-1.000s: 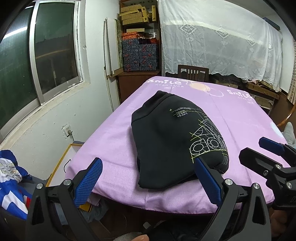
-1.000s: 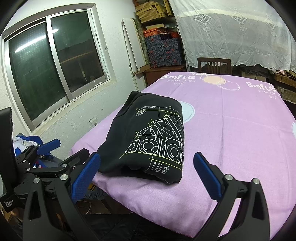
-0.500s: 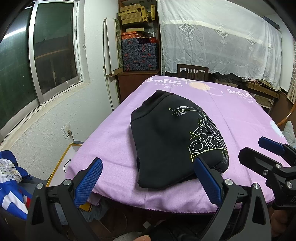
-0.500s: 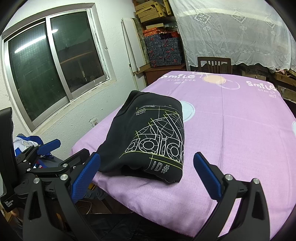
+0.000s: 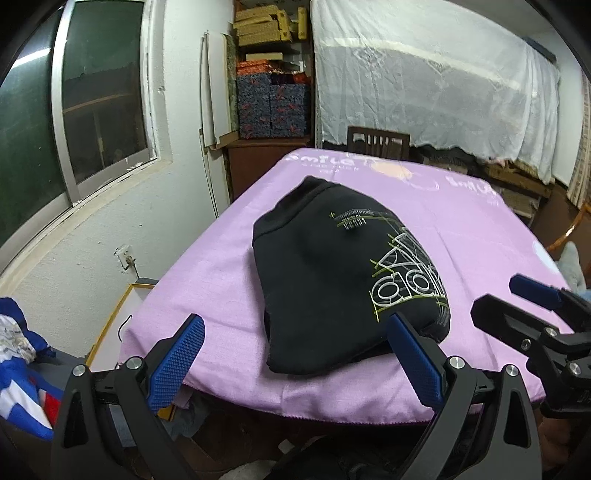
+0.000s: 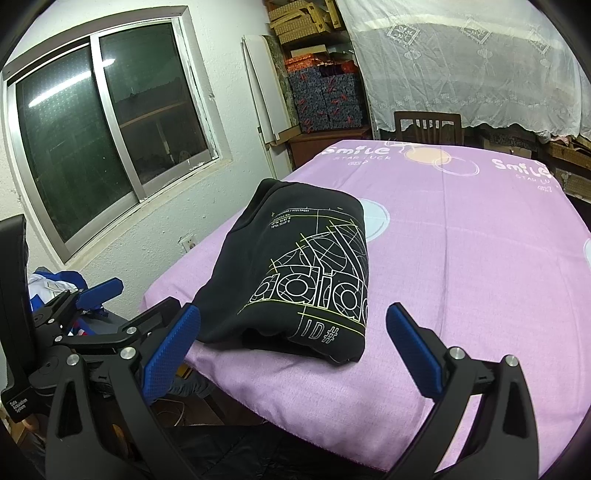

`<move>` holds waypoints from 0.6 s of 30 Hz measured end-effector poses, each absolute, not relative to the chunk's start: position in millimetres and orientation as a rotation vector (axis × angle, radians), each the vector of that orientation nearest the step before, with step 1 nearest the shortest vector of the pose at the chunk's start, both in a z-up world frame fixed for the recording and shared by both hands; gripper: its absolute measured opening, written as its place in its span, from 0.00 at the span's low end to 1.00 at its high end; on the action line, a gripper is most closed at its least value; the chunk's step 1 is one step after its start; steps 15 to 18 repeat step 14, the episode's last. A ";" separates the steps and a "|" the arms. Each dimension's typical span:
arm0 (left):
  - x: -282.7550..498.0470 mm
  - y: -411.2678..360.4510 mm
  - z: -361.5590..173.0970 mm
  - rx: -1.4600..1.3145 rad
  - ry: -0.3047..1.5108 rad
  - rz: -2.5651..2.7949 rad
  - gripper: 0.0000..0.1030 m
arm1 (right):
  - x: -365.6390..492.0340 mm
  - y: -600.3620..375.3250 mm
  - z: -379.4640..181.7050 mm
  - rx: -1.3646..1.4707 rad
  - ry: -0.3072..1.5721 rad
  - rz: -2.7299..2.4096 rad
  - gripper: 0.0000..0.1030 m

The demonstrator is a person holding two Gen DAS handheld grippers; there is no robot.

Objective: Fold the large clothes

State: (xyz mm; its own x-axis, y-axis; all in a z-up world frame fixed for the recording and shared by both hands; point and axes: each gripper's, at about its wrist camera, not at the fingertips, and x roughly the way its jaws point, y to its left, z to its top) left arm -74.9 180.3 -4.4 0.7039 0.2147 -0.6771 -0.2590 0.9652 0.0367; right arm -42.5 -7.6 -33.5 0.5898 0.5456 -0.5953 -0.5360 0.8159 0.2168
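Patterned blue storage boxes (image 5: 271,105) stacked on a wooden cabinet (image 5: 262,162) at 12 o'clock, contents closed from sight; tan cartons (image 5: 266,24) piled above them. Yellow-rimmed box (image 5: 110,325) on the floor at 9 o'clock beside the table, showing a white inner surface and a dark cord.

Folded black sweatshirt (image 6: 299,273) lying flat on the purple tablecloth (image 6: 461,258), close to the near-left corner of the table, at 12 o'clock from the left gripper (image 5: 295,354) and 11 o'clock from the right gripper (image 6: 293,343). Compact rectangular bundle, several layers thick at the near edge; white and yellow-green line graphic with "ID#" lettering on top, ribbed band at the far end.

Both grippers spread wide, blue pads apart and holding nothing, short of the table's near edge, clear of the cloth. Blue-and-white garment (image 5: 18,354) heaped at 8 o'clock, off the table.
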 end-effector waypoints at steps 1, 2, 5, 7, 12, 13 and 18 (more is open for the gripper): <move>-75.9 179.6 -4.2 -0.051 0.736 0.275 0.96 | -42.9 -7.4 -33.6 0.015 0.698 0.629 0.95; -76.9 178.7 -3.9 -0.043 0.730 0.285 0.96 | -43.1 -7.4 -33.6 0.015 0.698 0.629 0.96; -75.5 179.3 -3.2 -0.052 0.734 0.285 0.96 | -42.5 -7.8 -33.4 0.016 0.699 0.629 0.96; -73.6 180.6 -3.4 -0.045 0.742 0.300 0.96 | -42.9 -7.9 -34.5 0.019 0.701 0.630 0.96; -73.5 178.9 -2.3 -0.037 0.750 0.302 0.96 | -43.6 -8.0 -36.5 0.024 0.701 0.629 0.96; -73.8 178.5 -2.0 -0.033 0.749 0.302 0.96 | -43.6 -8.0 -36.8 0.025 0.701 0.628 0.96; -74.0 178.1 -1.9 -0.032 0.749 0.302 0.96 | -42.8 -8.2 -36.7 0.025 0.702 0.628 0.96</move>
